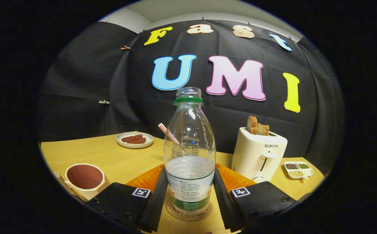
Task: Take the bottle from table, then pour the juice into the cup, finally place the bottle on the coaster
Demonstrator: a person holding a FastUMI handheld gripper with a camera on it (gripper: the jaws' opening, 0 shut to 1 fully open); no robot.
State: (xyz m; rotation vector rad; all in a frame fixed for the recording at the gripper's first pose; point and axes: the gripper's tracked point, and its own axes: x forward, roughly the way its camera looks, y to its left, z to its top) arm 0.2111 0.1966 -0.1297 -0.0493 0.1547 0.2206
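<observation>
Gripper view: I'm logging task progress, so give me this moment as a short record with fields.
bottle: upright, uncapped, partly full, standing on the coaster
gripper: jaws on either side of the bottle's lower body; contact unclear
glass with straw: behind the bottle
toaster: right of the bottle, bread in the slot
bowl: left of the jaws
table: wooden

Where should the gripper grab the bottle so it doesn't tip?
Grab the bottle low on its labelled body, straight from the front, one finger each side. It stands upright on the coaster, open-topped and partly full. The gripper already straddles that part, though I can't tell if it presses.
</observation>
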